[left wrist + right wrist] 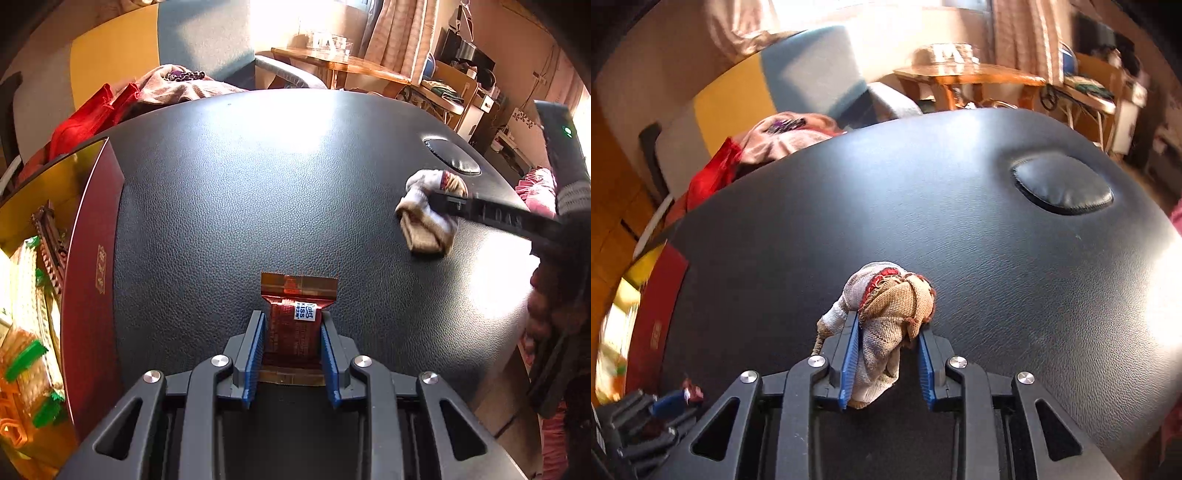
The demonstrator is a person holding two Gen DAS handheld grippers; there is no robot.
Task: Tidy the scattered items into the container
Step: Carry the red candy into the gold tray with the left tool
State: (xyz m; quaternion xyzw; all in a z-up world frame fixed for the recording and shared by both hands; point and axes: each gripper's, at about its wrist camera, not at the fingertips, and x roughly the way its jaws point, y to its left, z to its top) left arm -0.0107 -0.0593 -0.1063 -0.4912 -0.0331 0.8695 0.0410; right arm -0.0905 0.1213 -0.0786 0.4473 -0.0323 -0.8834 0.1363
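My left gripper (293,317) is shut on a red and orange snack packet (295,291), held over the black leather tabletop (258,184). To its left stands the container, a dark red box (92,258) with a gold inside that holds several packets. My right gripper (888,326) is shut on a rolled bundle of beige, white and red socks (894,306), which bulges out past the blue pads (849,350). In the left wrist view this bundle (424,221) sits far right on the table with the right gripper (448,201) on it. The box (661,314) lies far left of the right gripper.
A round padded inset (1063,188) dents the tabletop at the back right. Red cloth (92,110) and pinkish clothes (177,85) are heaped behind the table's left edge. A wooden table (343,62) and cluttered shelves (461,85) stand further back.
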